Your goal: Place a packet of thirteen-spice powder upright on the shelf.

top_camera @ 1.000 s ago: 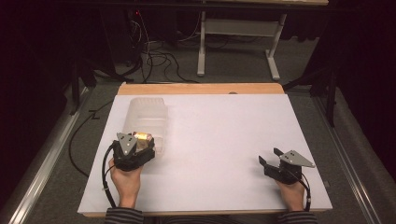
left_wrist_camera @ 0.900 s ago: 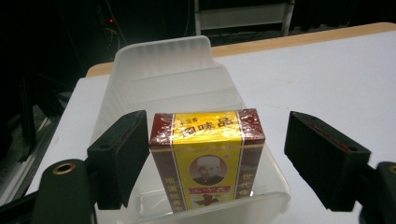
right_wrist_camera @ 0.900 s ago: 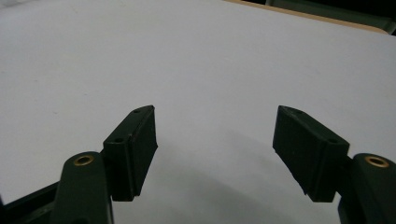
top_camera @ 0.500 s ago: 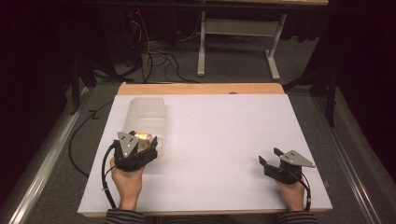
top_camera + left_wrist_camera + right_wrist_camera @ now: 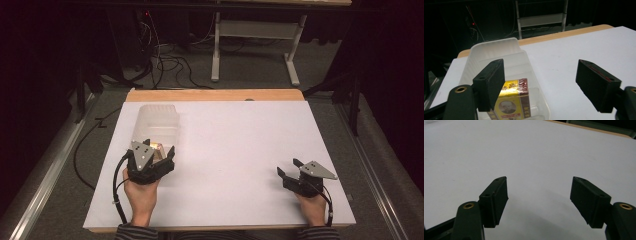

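**A:** Where does your left claw (image 5: 540, 83) stand right now?

**B:** Its jaws stand about half apart with nothing between them, and they have just been closing a little. The yellow and maroon box (image 5: 511, 100) lies in the clear plastic bin (image 5: 499, 50), below and just behind my left-hand pad (image 5: 490, 83). The other pad hangs over bare white table (image 5: 584, 47), outside the bin's near wall.

**A:** So what worries you?

**B:** The claw straddles that wall. If I come down as I am, I think one pad lands in the bin and the other outside it, so I would pinch the wall, not the box. The bin looks light; a nudge could slide or tip it.

**A:** And the box itself?

**B:** It sits close against the bin's side. A pad may have no room to slip in beside it, and could press the lid face and skid off.

**A:** Your right claw (image 5: 539, 203)?

**B:** Spread wide and empty over bare table, well apart from the bin, as the high view shows (image 5: 300, 176). It is too far off to steady the bin if it shifts.
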`<state>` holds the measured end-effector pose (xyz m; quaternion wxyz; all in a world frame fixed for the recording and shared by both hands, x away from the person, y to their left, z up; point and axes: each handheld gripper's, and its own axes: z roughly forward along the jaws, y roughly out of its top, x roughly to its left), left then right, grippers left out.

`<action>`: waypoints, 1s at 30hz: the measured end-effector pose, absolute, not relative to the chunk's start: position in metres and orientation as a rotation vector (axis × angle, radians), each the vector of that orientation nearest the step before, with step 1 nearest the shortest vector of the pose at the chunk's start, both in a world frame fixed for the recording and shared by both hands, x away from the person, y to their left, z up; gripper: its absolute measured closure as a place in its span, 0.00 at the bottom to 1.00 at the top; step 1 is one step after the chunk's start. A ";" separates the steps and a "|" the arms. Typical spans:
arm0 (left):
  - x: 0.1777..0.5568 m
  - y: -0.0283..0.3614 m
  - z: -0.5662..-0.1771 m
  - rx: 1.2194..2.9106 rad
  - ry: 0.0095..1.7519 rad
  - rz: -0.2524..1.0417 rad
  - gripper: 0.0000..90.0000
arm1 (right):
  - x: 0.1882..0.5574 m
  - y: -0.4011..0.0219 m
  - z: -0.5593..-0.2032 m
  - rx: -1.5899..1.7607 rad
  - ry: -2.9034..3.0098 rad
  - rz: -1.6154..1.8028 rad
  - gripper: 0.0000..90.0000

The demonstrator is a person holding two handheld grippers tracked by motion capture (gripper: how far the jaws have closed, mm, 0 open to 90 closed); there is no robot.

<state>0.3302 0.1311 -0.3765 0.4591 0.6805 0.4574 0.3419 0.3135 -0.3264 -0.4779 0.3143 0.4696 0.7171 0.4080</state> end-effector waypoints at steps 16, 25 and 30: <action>0.329 0.112 -0.375 1.704 1.064 0.807 0.27 | 0.313 -0.327 -0.478 1.238 1.890 1.075 0.34; 0.329 0.102 -0.377 1.738 1.032 0.786 0.27 | 0.313 -0.327 -0.478 1.238 1.891 1.073 0.34; 0.329 0.097 -0.378 1.753 1.020 0.769 0.27 | 0.313 -0.327 -0.478 1.238 1.889 1.074 0.34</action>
